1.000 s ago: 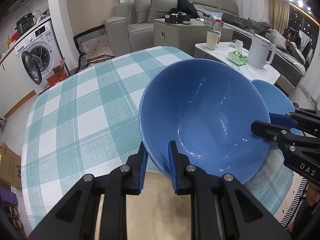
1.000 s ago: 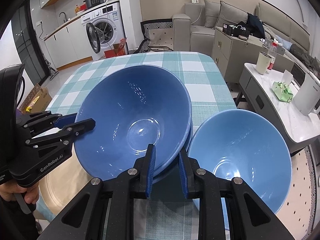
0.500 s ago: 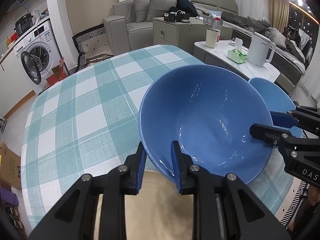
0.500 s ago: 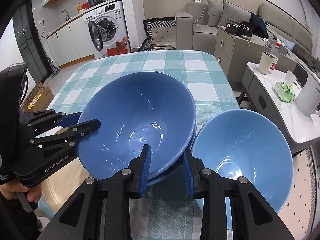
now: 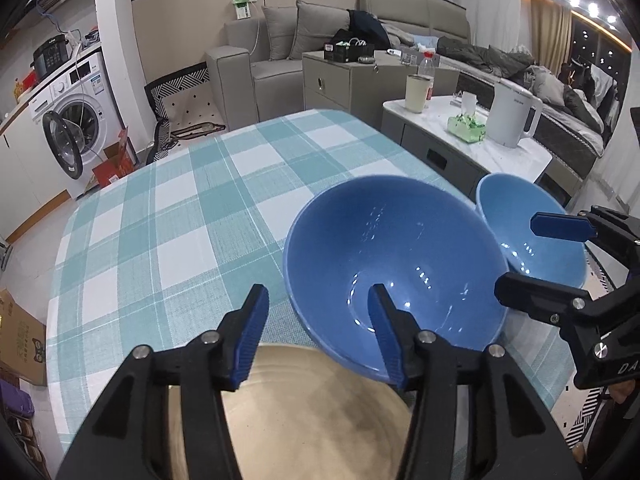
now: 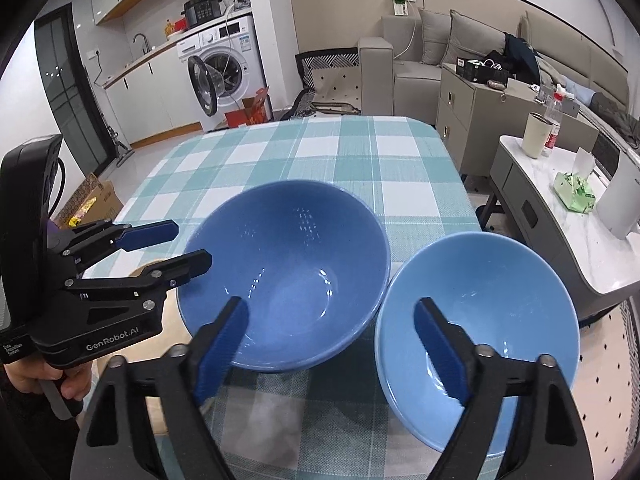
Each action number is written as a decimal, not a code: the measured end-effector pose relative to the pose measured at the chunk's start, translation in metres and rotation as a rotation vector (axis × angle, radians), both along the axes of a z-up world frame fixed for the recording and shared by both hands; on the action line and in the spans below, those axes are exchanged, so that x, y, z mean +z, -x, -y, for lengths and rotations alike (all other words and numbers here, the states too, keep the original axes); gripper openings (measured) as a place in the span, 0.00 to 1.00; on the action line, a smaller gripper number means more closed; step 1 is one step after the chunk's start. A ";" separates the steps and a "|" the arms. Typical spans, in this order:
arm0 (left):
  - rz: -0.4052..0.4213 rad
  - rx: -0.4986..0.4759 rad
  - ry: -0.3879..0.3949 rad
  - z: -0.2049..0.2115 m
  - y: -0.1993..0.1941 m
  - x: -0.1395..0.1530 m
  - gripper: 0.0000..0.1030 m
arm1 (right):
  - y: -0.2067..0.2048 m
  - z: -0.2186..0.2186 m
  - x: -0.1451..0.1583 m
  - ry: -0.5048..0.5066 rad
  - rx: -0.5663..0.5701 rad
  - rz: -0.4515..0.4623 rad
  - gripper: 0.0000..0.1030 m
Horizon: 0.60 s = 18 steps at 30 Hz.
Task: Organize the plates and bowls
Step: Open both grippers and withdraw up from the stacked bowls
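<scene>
A dark blue bowl (image 5: pixel 394 272) (image 6: pixel 288 276) stands upright on the checked tablecloth (image 5: pixel 180 220), its near edge over a tan plate (image 5: pixel 300 400). A lighter blue bowl (image 5: pixel 528 232) (image 6: pixel 480 320) stands just to its right. My left gripper (image 5: pixel 318 320) (image 6: pixel 176 248) straddles the dark bowl's near-left rim with jaws opening, and its pads are off the rim. My right gripper (image 6: pixel 332 332) (image 5: pixel 536 260) is opening wide. One finger hangs over the dark bowl's near rim and the other over the light bowl. It grips nothing.
The table's right edge runs close behind the light bowl. Beyond it is a marble side table (image 6: pixel 580 240) with a white kettle (image 5: pixel 514 114), a cup (image 6: pixel 536 140) and a green tissue pack (image 6: pixel 574 192). A hand (image 6: pixel 24 376) holds the left gripper's handle.
Both grippers were shut on the dark blue bowl's rim. They have let go and spread apart, and the bowl has sunk to rest on the table.
</scene>
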<state>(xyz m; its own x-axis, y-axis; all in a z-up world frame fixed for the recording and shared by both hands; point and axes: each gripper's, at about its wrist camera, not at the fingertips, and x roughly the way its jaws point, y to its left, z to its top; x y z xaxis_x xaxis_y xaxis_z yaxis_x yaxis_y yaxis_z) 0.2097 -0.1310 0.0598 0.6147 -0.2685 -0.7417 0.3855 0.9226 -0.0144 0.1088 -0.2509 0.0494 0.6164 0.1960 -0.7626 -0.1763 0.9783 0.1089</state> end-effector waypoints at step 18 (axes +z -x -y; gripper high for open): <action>0.074 -0.054 0.060 0.016 0.022 0.031 0.97 | 0.034 0.057 0.029 -0.167 -0.101 0.080 0.99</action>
<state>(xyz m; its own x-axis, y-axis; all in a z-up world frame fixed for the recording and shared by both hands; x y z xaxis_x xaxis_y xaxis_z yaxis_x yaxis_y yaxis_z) 0.1881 -0.1472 0.0913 0.6506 -0.3453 -0.6763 0.4366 0.8988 -0.0389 0.0746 -0.3083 0.0781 0.6969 0.2497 -0.6723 -0.0928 0.9610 0.2607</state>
